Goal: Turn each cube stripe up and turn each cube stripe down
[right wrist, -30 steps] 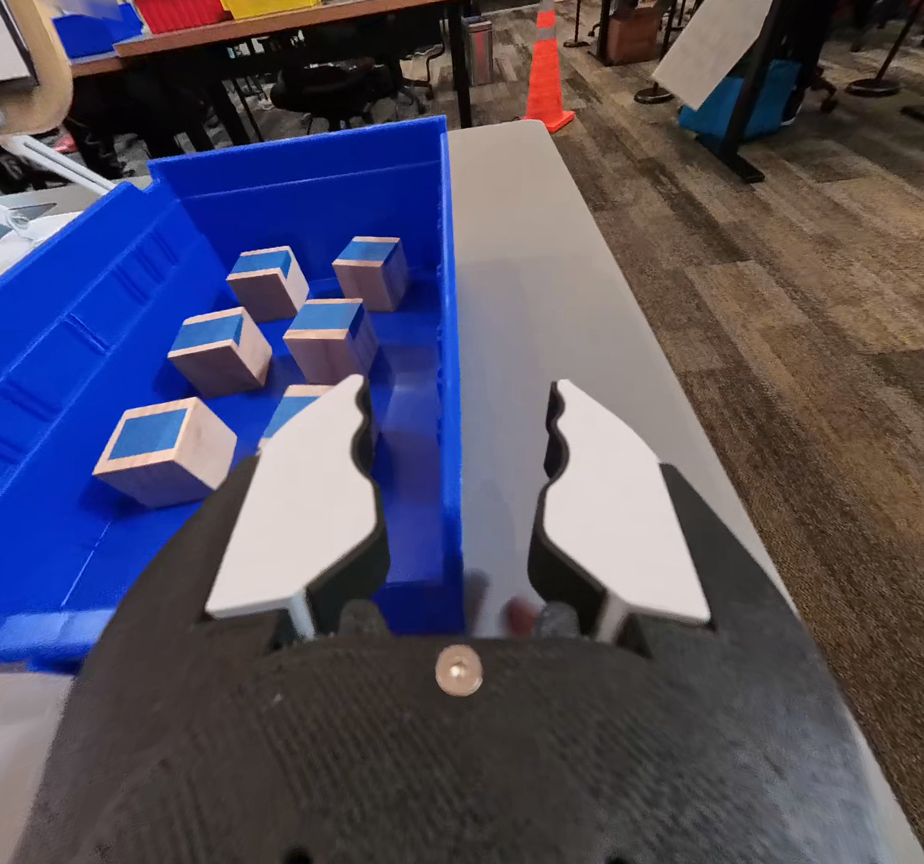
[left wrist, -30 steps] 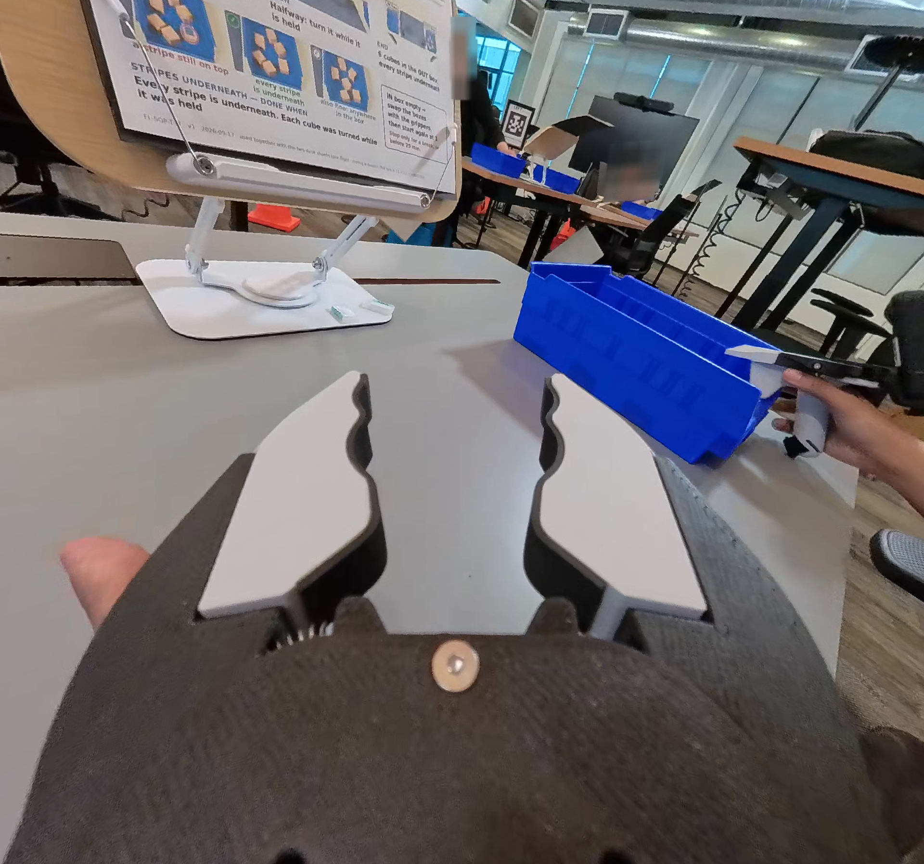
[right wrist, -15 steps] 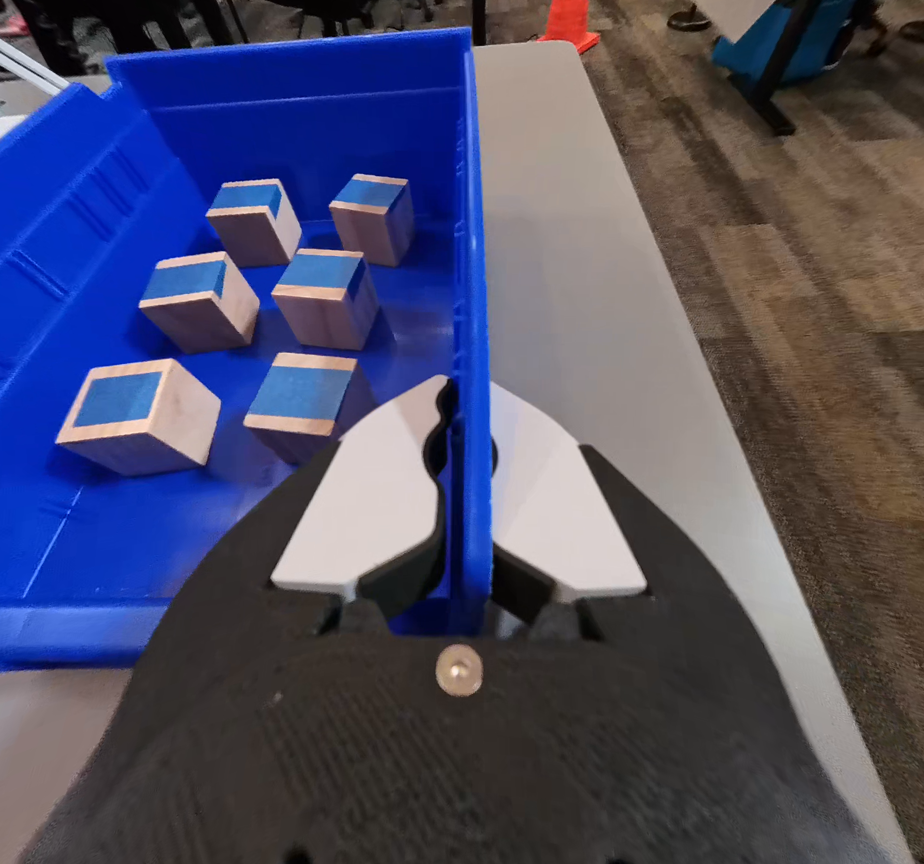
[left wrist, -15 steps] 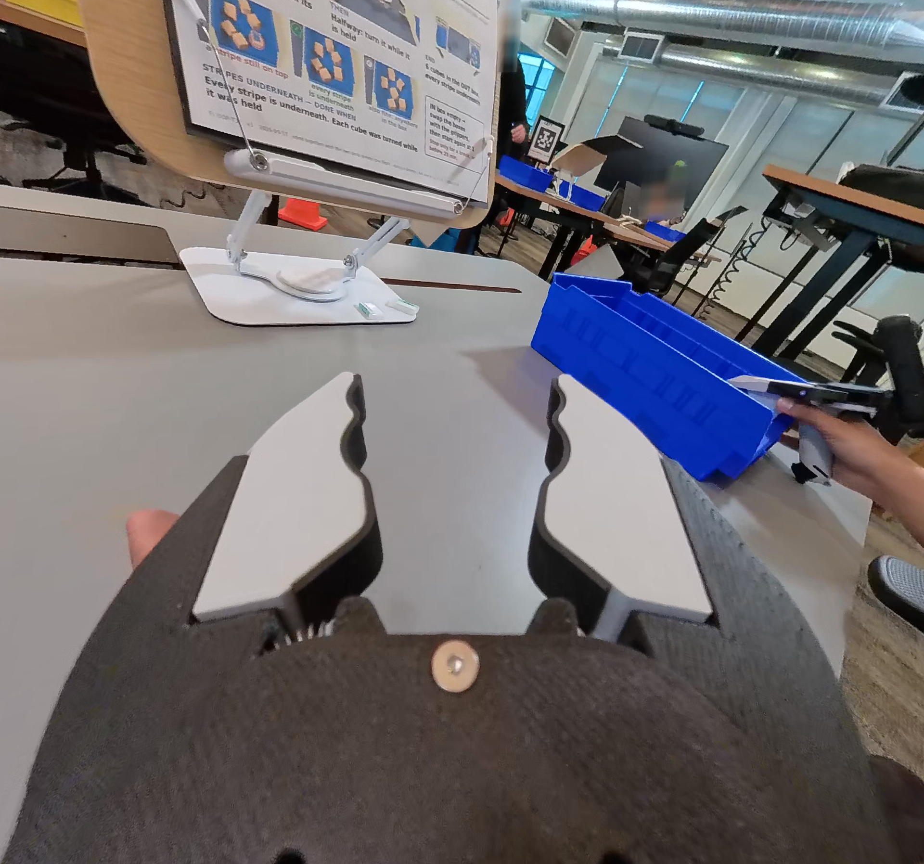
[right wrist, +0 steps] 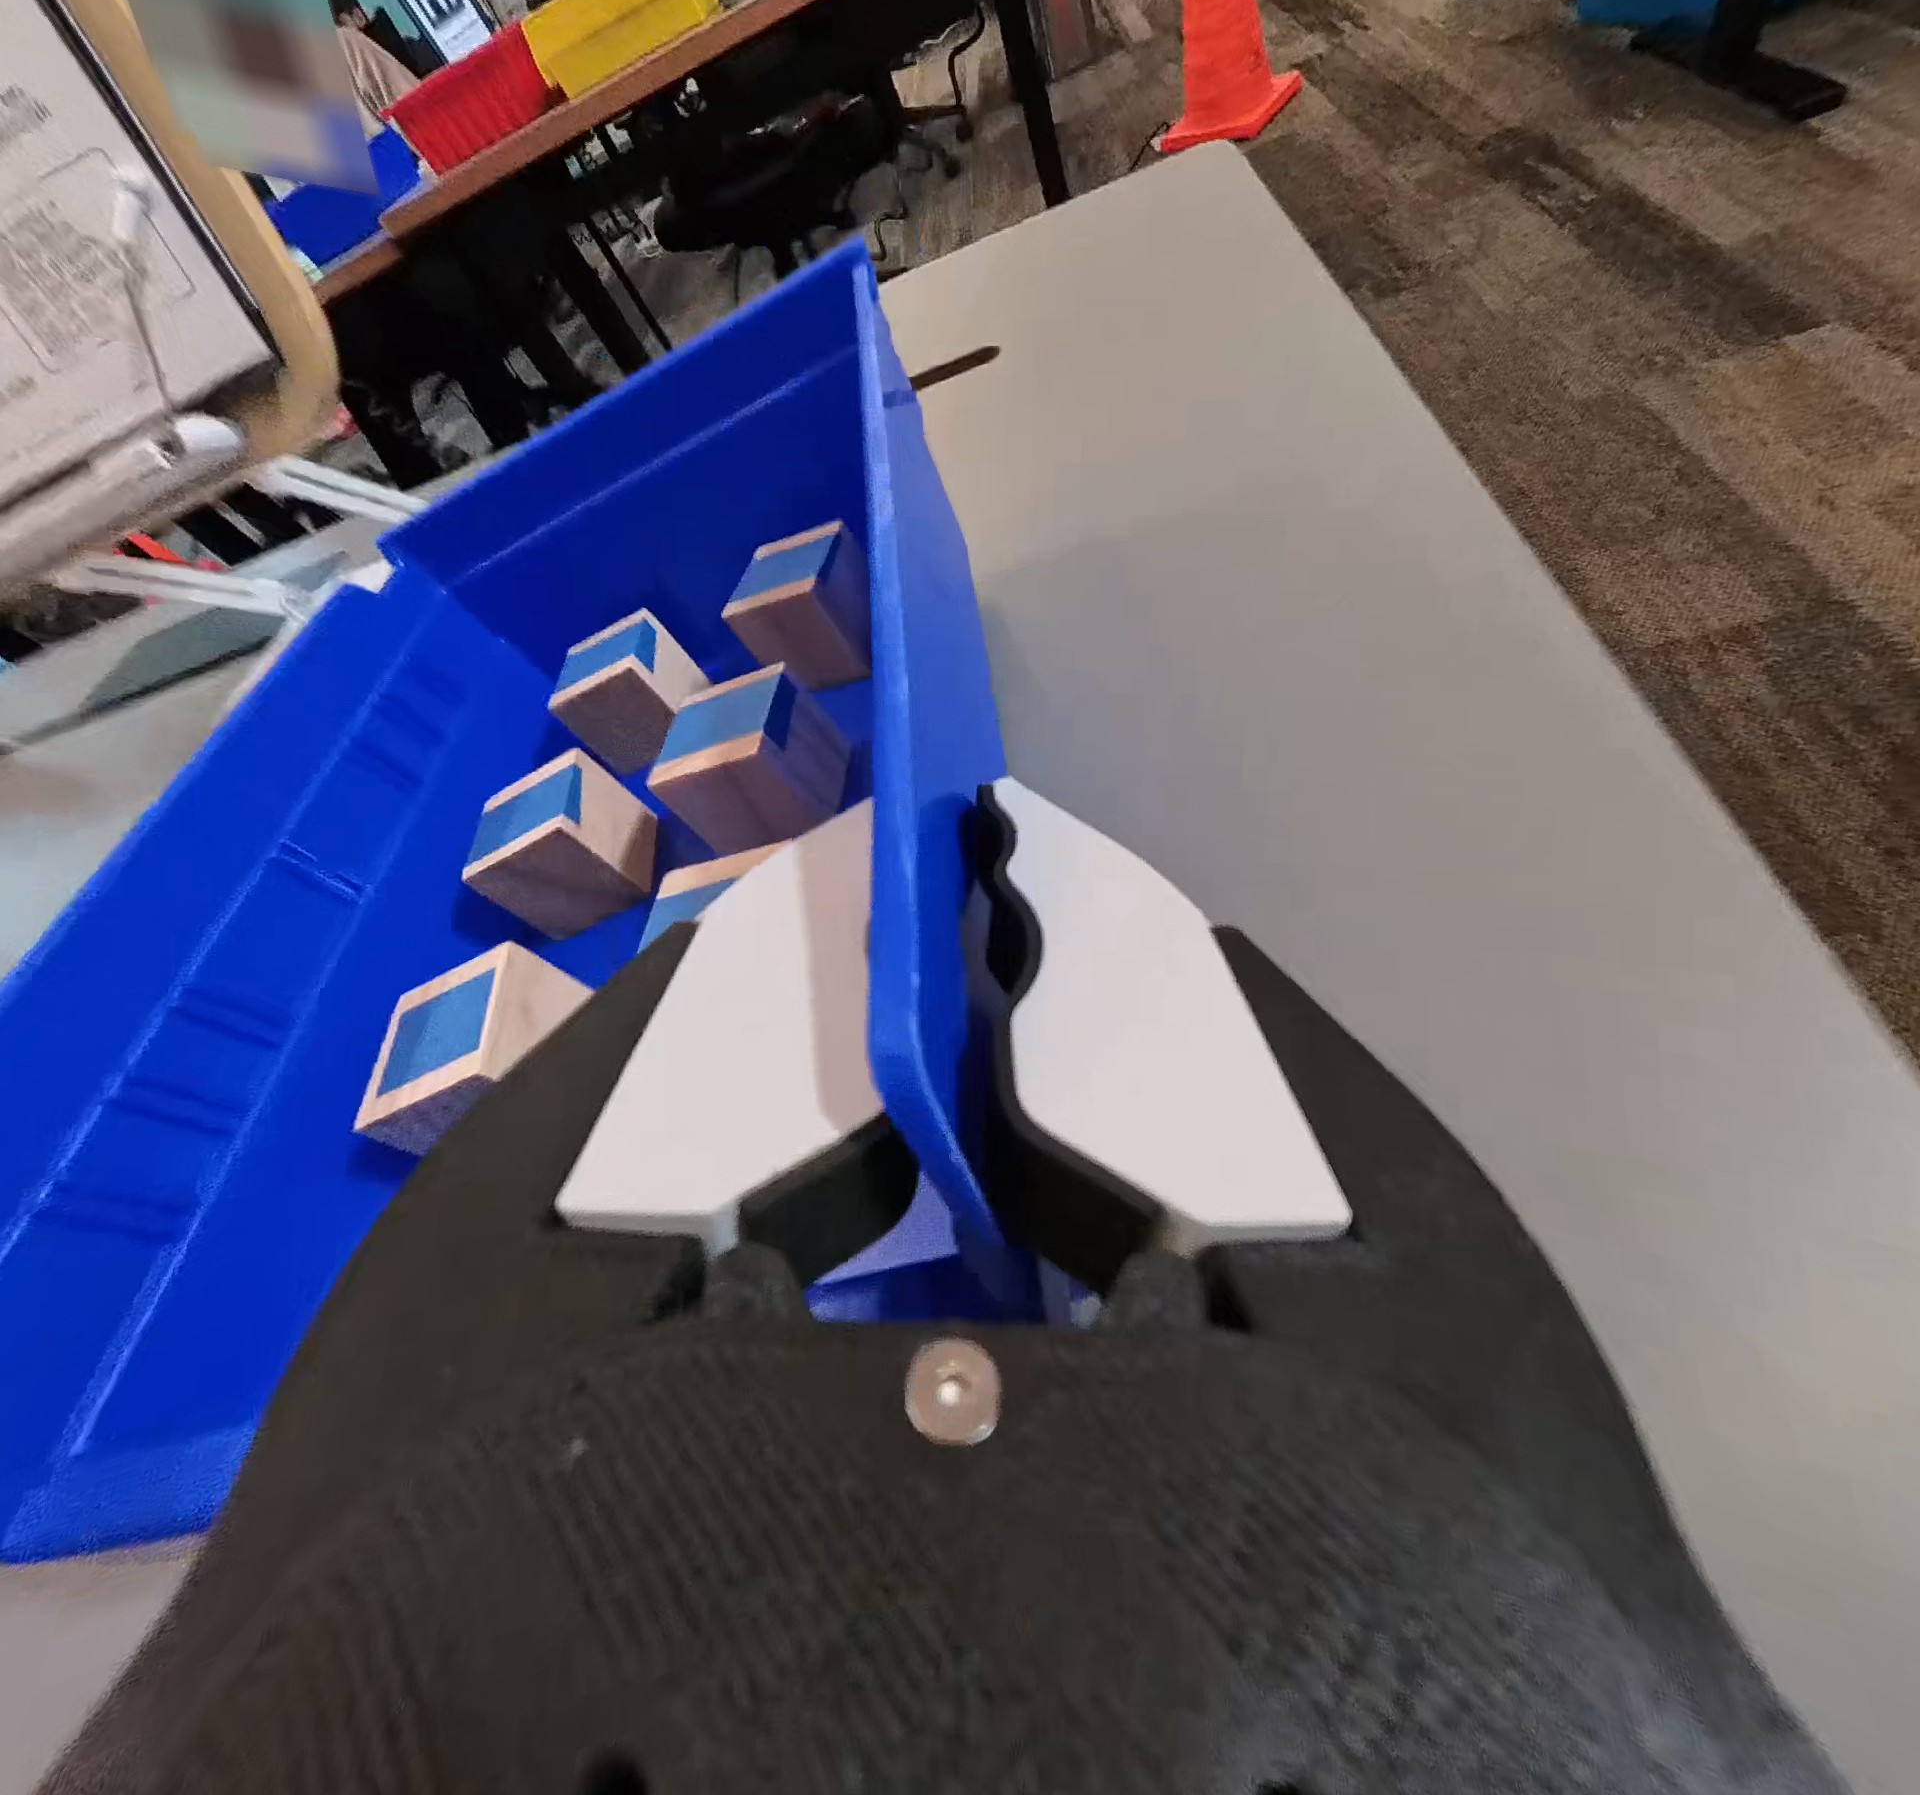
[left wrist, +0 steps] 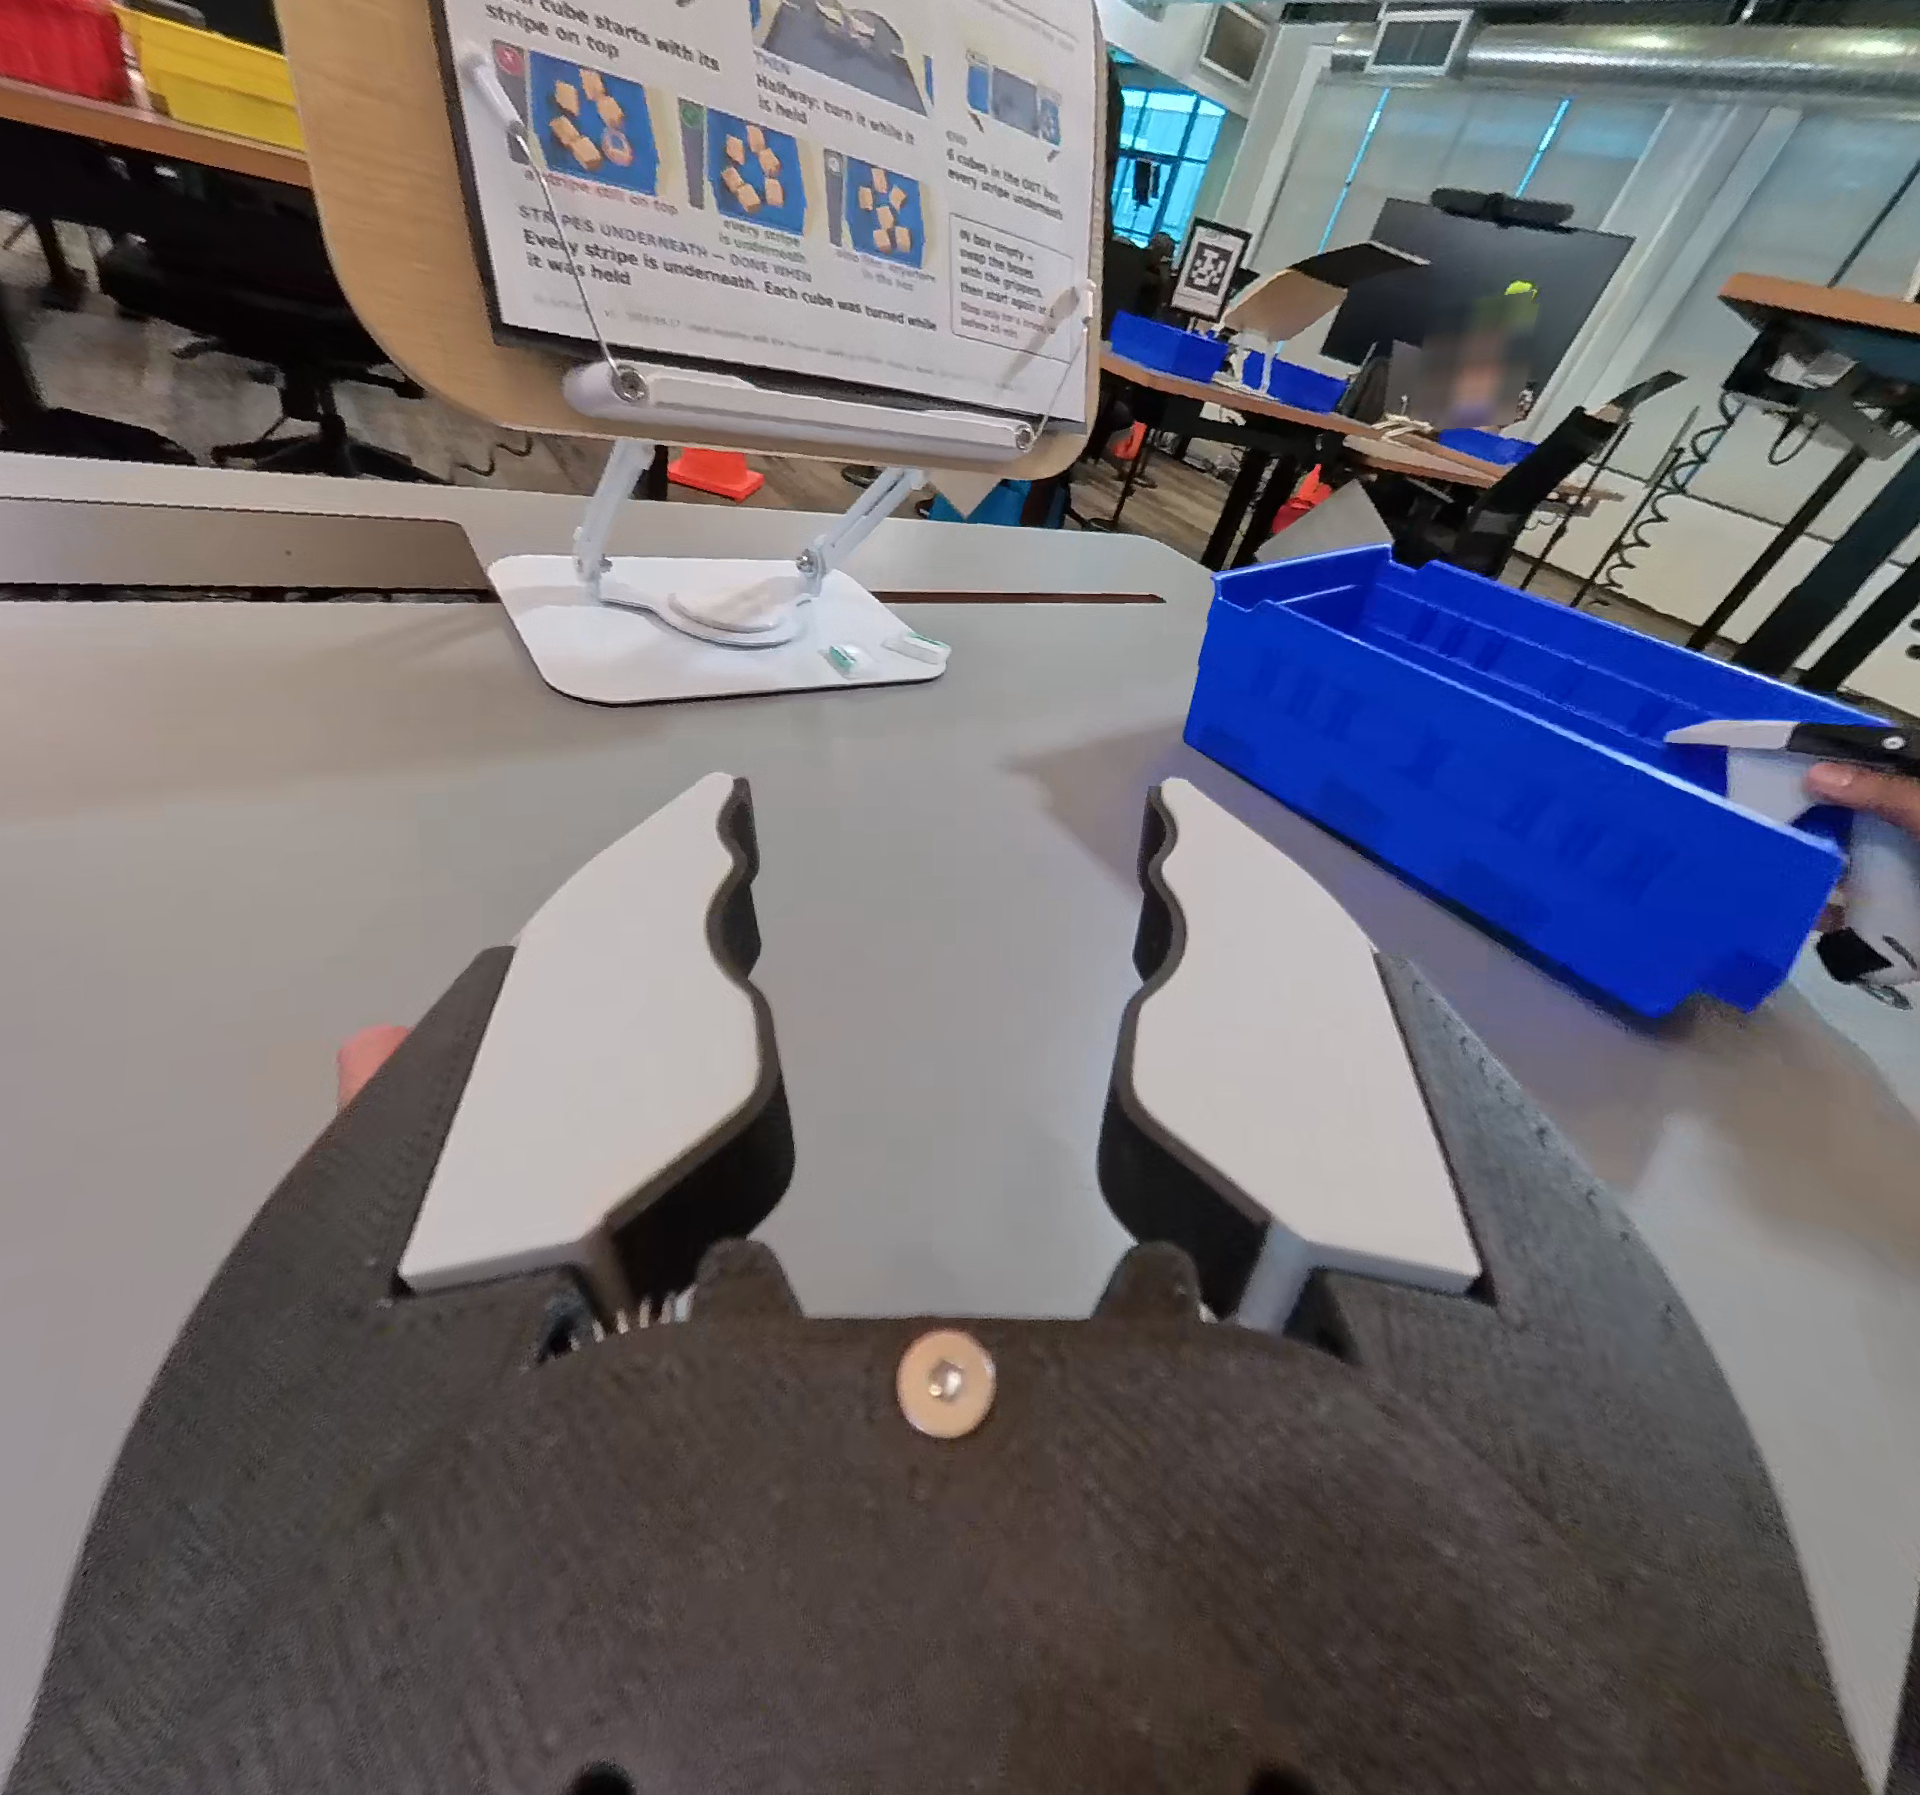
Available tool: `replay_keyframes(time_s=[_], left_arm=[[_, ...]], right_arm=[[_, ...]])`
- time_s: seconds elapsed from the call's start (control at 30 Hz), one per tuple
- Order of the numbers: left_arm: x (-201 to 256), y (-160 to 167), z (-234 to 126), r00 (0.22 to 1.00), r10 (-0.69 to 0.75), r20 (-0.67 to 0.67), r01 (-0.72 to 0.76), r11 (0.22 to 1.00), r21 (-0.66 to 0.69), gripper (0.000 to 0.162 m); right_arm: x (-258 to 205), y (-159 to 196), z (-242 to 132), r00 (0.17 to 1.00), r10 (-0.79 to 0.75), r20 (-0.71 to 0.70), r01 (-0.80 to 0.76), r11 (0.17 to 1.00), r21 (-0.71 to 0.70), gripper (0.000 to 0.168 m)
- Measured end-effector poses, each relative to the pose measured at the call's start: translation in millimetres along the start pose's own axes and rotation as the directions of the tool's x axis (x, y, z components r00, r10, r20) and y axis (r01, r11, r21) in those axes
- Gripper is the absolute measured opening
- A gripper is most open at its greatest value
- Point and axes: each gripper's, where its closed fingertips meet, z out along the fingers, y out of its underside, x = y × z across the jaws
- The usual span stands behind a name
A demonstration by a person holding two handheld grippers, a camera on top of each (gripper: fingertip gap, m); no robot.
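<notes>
A blue bin (right wrist: 894,602) stands on the grey table (right wrist: 1299,706) and holds several wooden cubes, each with a blue stripe on top, such as one at the front left (right wrist: 457,1039) and one at the back right (right wrist: 800,602). My right gripper (right wrist: 925,805) is shut on the bin's right wall, one finger inside and one outside. The inner finger hides part of one cube (right wrist: 696,898). The bin looks slanted in the right wrist view. My left gripper (left wrist: 945,795) is open and empty above bare table, left of the bin (left wrist: 1475,779).
A stand holding an instruction sheet (left wrist: 769,135) rests on a white base (left wrist: 717,633) at the back of the table. The table's right edge (right wrist: 1621,665) drops to carpet, with an orange cone (right wrist: 1226,31) beyond. Other tables carry red and yellow bins.
My right gripper went from open astride the bin's right wall to shut on it, and the bin now looks slanted. My left gripper stayed open and shifted slightly.
</notes>
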Motion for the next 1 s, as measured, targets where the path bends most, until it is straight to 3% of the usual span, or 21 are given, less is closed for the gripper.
replay_keyframes(time_s=[0.27,0.47,0.6,0.67,0.7,1.0], left_arm=[[-12,-4,-4,0.999,-0.012,0.049,0.012,1.0,0.018,0.071],[-56,-15,-29,0.938,0.0,0.347,-0.011,0.999,0.031,0.074],[-94,-37,-64,0.809,0.04,0.586,-0.089,0.994,0.056,0.081],[-113,-45,-90,0.695,0.051,0.717,-0.128,0.99,0.053,0.071],[-118,-47,-101,0.663,0.051,0.747,-0.14,0.989,0.056,0.062],[-165,-23,-146,0.558,0.102,0.824,-0.076,0.995,-0.071,0.078]], right_arm=[[-45,2,5,0.993,0.089,0.076,-0.087,0.996,-0.025,0.009],[-78,5,8,0.976,0.166,0.144,-0.164,0.986,-0.026,0.009],[-98,9,9,0.976,0.143,0.164,-0.14,0.99,-0.029,0.009],[-108,13,11,0.976,0.123,0.177,-0.118,0.992,-0.039,0.009],[-114,16,12,0.976,0.114,0.186,-0.107,0.993,-0.047,0.009],[-173,34,32,0.953,0.07,0.296,-0.038,0.993,-0.112,0.009]])
